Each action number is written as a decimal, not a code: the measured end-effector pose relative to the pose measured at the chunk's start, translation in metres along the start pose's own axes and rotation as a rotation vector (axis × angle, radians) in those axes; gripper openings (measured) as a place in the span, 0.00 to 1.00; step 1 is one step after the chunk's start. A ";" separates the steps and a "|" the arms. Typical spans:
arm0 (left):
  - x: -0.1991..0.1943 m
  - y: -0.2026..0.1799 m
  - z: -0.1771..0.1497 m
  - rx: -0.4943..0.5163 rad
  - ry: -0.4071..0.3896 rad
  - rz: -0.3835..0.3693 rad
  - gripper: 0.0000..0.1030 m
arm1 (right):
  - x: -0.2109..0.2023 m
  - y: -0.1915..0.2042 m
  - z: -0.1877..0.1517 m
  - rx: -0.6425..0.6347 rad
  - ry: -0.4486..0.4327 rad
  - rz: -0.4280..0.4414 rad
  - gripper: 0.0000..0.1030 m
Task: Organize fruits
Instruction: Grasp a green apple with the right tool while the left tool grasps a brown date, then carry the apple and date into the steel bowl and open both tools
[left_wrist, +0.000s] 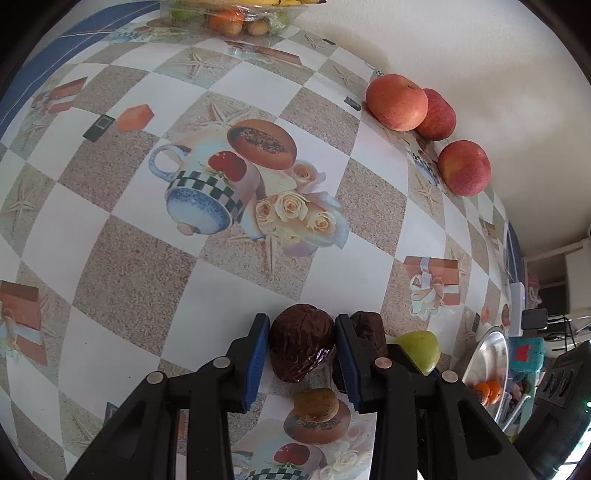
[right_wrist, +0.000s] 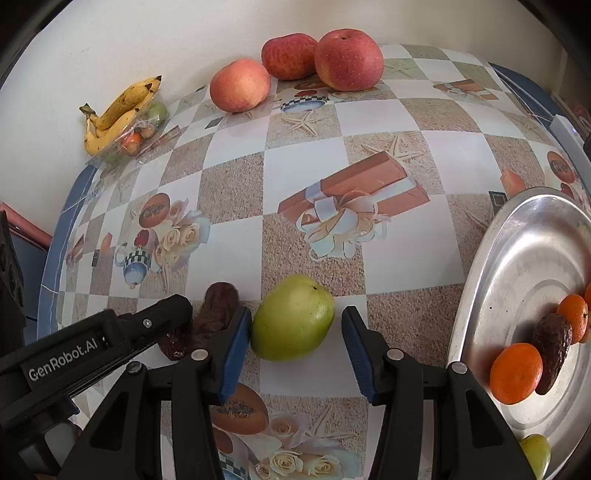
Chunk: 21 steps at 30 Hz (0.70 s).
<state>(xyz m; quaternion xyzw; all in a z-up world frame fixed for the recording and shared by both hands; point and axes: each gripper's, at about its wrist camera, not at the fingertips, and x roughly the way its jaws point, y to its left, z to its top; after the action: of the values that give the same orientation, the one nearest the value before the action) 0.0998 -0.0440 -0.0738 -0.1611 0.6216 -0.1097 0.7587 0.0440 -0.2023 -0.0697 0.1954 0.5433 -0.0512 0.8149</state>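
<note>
In the left wrist view a dark wrinkled date (left_wrist: 301, 347) lies on the table between the blue pads of my left gripper (left_wrist: 302, 332), and both pads touch it. A second date (left_wrist: 369, 328) sits just behind the right finger. The green fruit (left_wrist: 421, 350) is to its right. In the right wrist view that green fruit (right_wrist: 293, 323) rests between the fingers of my open right gripper (right_wrist: 295, 317). The left pad (right_wrist: 234, 350) is against it and the right pad (right_wrist: 360, 354) stands apart. The metal plate (right_wrist: 517, 258) at right holds oranges (right_wrist: 515, 373) and a date (right_wrist: 552, 350).
Three red apples (right_wrist: 349, 59) line the wall at the back. A plastic bag of bananas (right_wrist: 118, 114) and small fruit lies at the far left corner. A small brown fruit (left_wrist: 317, 404) sits under my left gripper. The patterned tablecloth (right_wrist: 236, 258) covers the table.
</note>
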 end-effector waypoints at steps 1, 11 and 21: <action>0.000 0.000 0.000 0.000 -0.002 0.003 0.37 | 0.000 0.000 0.000 -0.001 0.001 -0.001 0.50; -0.002 0.007 0.003 -0.027 -0.011 0.003 0.37 | -0.001 -0.001 -0.001 0.005 0.007 0.015 0.45; -0.009 0.015 0.004 -0.047 -0.035 0.042 0.37 | -0.008 -0.002 -0.001 -0.007 0.003 -0.032 0.42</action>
<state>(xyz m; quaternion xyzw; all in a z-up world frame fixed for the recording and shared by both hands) 0.1015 -0.0263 -0.0702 -0.1676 0.6141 -0.0762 0.7675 0.0396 -0.2049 -0.0632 0.1837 0.5479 -0.0621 0.8138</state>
